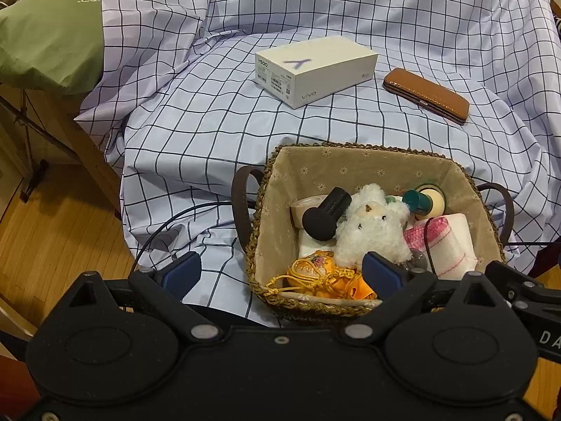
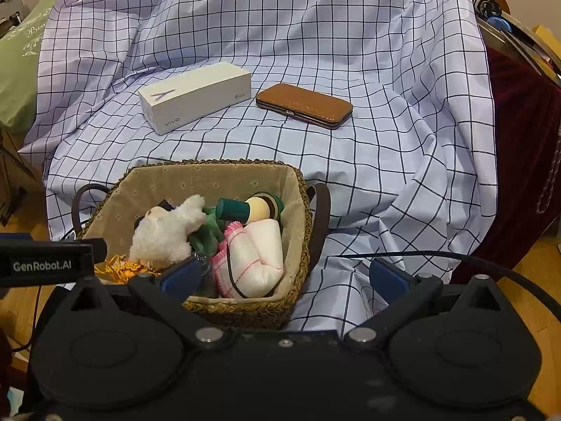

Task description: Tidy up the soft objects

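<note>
A woven basket (image 1: 350,310) with a floral cloth lining is set near the front edge of a surface draped in a checked cloth (image 1: 217,129); what lies beneath the cloth cannot be told. The soft objects are gathered inside the basket: a white plush toy (image 1: 371,224) near the middle, a folded white towel (image 1: 452,242) with pink stitching to its right, and an orange pouch (image 1: 315,273) with gold cord at the front. A black cylinder (image 1: 328,214) is leaned at the plush toy's left, and a green-and-cream wooden toy (image 1: 426,201) is lodged toward the back.

Farther back on the cloth, well apart from the basket, a white box (image 1: 315,68) and a brown case (image 1: 426,94) are laid side by side without touching. A green cushion (image 1: 49,28) is seen at the far left.

The left claw (image 1: 282,273) is held wide open and empty at the basket's near rim, its right finger over the interior. The right claw (image 2: 284,280) is likewise spread open and empty, with its left finger over the basket beside the towel (image 2: 259,259) and its right finger over bare cloth.
</note>
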`<state>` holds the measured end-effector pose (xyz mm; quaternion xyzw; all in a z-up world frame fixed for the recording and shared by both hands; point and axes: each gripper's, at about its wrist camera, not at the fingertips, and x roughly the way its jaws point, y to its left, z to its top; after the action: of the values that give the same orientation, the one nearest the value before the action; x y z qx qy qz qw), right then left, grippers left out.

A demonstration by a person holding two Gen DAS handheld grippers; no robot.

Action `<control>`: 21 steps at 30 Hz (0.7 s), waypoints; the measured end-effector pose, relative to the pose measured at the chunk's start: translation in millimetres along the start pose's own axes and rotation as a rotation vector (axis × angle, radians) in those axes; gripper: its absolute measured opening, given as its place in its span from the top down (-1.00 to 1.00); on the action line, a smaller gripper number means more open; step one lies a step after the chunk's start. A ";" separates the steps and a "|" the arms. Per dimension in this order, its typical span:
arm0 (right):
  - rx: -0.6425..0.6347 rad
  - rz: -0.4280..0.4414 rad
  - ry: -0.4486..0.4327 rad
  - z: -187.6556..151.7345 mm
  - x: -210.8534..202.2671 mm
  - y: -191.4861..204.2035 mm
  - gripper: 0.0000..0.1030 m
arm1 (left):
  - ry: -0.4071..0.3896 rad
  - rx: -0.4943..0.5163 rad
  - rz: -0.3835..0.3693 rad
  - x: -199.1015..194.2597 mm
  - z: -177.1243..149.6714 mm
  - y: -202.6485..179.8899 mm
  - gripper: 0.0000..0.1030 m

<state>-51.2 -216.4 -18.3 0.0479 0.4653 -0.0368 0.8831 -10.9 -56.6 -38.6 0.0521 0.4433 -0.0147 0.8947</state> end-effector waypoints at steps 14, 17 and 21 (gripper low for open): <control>0.003 -0.003 0.005 -0.3 1.2 -1.7 -0.99 | 0.003 0.000 0.000 0.2 0.2 0.1 -0.86; 0.003 -0.002 0.005 -0.3 1.2 -1.7 -0.99 | 0.003 0.000 0.000 0.1 0.3 0.1 -0.86; 0.003 -0.002 0.008 -0.5 1.5 -1.1 -0.99 | 0.005 -0.001 0.001 0.2 0.4 0.1 -0.86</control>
<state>-50.9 -217.5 -19.9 0.0489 0.4690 -0.0379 0.8810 -10.4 -56.6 -38.5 0.0519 0.4454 -0.0140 0.8937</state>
